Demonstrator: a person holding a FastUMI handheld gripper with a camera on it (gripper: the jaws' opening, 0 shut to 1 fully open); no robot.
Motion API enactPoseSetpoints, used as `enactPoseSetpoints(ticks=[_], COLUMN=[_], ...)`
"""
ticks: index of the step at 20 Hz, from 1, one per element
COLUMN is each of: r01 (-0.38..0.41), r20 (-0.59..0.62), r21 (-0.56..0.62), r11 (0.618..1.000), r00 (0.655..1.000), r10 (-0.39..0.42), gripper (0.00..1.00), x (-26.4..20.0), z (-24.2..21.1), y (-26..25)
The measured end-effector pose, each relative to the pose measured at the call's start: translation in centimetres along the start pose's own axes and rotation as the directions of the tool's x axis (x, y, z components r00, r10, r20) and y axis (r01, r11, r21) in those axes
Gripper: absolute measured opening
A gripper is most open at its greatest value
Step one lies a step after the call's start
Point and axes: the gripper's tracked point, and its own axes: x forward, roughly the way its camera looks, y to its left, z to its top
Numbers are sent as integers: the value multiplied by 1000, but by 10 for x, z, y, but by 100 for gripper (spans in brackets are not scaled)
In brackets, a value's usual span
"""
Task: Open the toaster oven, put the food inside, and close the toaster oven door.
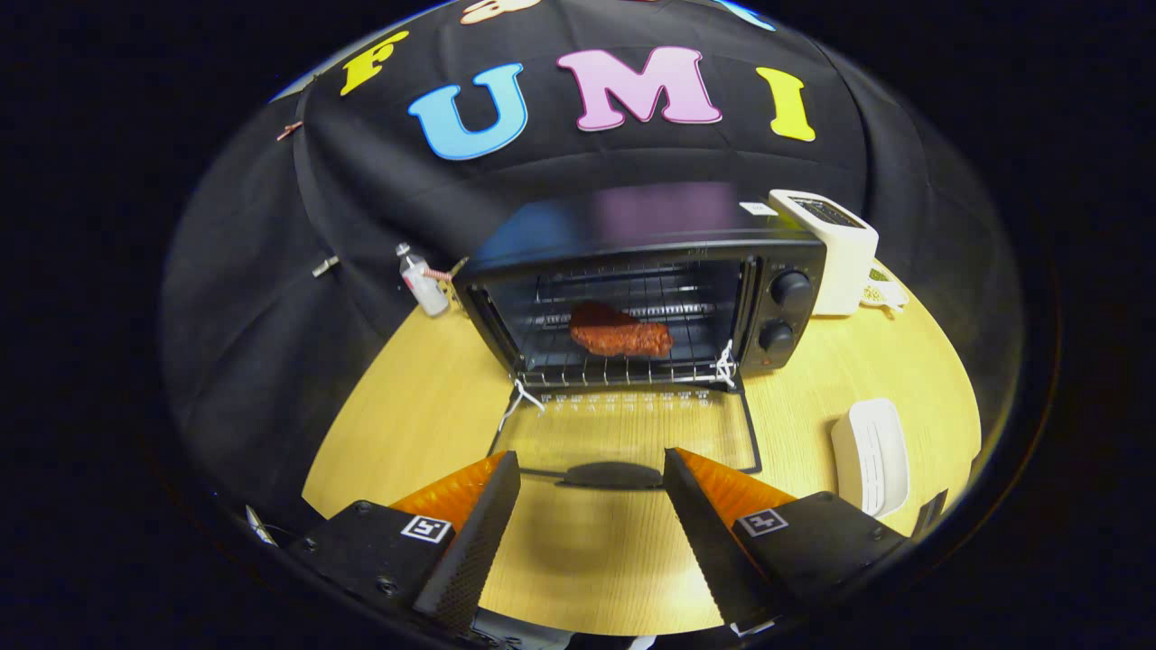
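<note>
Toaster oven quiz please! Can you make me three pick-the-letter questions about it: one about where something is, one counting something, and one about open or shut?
1. Where is the food?
A. on the rack inside the toaster oven
B. on the table
C. between the fingers

2. How many knobs does the oven's front have?
A. one
B. two
C. four

3. How is the oven door?
A. shut
B. folded down flat, open
C. taken off

Answers: 1 A, the reddish-brown piece lies on the wire rack. 2 B, two dark knobs, one above the other. 3 B, the glass door lies on the table, its handle just ahead of the open gripper.
</note>
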Motion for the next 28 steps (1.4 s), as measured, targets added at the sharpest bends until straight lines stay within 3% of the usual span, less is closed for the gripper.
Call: enactPoseSetpoints(ticks=[10, 19, 24, 28], r01=[41, 97, 183, 209], r20=[-167, -231, -252, -263], r21=[-21, -27, 9, -18], r11=[999, 995, 983, 978], r00=[985, 968, 952, 943], r10=[-44, -101, -175, -206], gripper=[99, 99, 99, 99], x=[32, 61, 79, 84], z=[-64, -80, -81, -84], y=[-12, -12, -21, -22])
